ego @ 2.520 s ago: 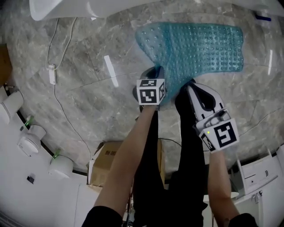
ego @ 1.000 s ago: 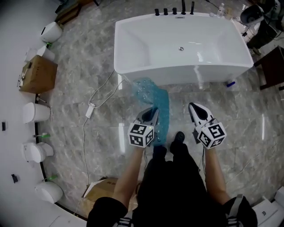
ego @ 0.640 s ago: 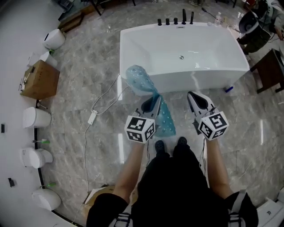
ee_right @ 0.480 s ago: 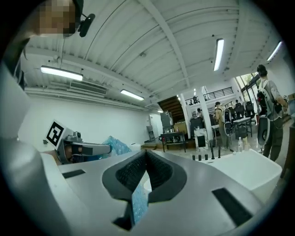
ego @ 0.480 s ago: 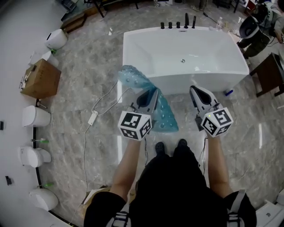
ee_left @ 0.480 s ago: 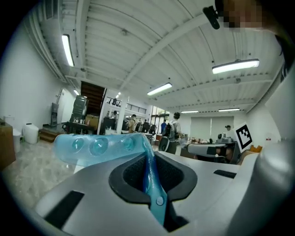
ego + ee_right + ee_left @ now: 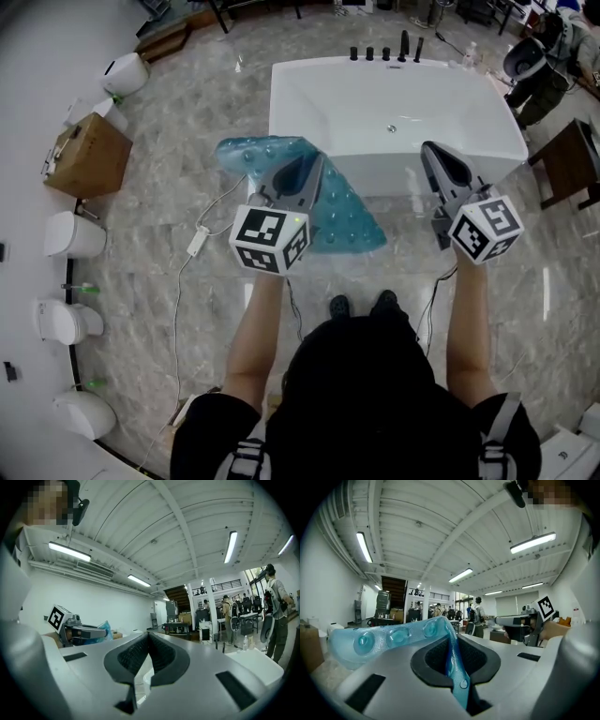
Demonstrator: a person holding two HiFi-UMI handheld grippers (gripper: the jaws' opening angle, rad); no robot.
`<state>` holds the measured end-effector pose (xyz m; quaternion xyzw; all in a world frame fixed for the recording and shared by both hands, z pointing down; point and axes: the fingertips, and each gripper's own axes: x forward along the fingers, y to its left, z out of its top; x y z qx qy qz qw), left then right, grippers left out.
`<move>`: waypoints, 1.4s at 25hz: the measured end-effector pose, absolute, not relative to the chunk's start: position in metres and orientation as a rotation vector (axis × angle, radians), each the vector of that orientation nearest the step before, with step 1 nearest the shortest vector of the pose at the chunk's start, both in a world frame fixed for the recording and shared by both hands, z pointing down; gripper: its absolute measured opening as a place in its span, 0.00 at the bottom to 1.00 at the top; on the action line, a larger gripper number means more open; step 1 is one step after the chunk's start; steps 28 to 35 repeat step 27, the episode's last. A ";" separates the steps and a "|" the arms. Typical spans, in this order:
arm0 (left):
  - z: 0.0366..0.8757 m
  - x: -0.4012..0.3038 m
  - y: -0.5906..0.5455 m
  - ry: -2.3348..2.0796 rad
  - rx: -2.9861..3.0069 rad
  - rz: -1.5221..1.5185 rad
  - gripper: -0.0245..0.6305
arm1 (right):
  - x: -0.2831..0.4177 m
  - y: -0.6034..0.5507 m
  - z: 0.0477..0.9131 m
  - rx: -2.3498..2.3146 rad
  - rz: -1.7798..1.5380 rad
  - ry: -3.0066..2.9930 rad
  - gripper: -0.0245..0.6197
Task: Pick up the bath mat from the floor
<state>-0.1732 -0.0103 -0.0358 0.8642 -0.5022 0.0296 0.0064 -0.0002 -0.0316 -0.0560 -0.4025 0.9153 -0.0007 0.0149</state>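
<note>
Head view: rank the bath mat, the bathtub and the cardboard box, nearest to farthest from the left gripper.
1. Bath mat, clamped in the left gripper.
2. Bathtub, on the floor ahead.
3. Cardboard box, far left.

Left hand-held gripper (image 7: 314, 164): I am holding it level, jaws pinching the bath mat (image 7: 356, 220). Right hand-held gripper (image 7: 431, 152): I am holding it level, jaws together, empty.
</note>
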 end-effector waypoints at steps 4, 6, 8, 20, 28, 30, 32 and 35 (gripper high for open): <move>-0.046 -0.186 -0.001 -1.601 2.690 0.066 0.09 | -0.012 -0.019 -0.054 -1.237 0.018 2.887 0.06; -0.049 -0.190 0.000 -1.613 2.689 0.060 0.09 | -0.016 -0.016 -0.052 -1.222 0.013 2.901 0.06; -0.050 -0.193 0.000 -1.624 2.686 0.052 0.09 | -0.018 -0.015 -0.048 -1.210 0.007 2.908 0.06; -0.044 -0.207 0.016 -1.640 2.649 0.036 0.09 | -0.019 0.001 -0.044 -1.216 0.007 2.911 0.06; -0.038 -0.204 0.011 -1.635 2.635 0.059 0.10 | -0.015 -0.003 -0.045 -1.228 0.012 2.904 0.06; -0.038 -0.204 0.011 -1.635 2.635 0.059 0.10 | -0.015 -0.003 -0.045 -1.228 0.012 2.904 0.06; -0.038 -0.204 0.011 -1.635 2.635 0.059 0.10 | -0.015 -0.003 -0.045 -1.228 0.012 2.904 0.06; -0.038 -0.204 0.011 -1.635 2.635 0.059 0.10 | -0.015 -0.003 -0.045 -1.228 0.012 2.904 0.06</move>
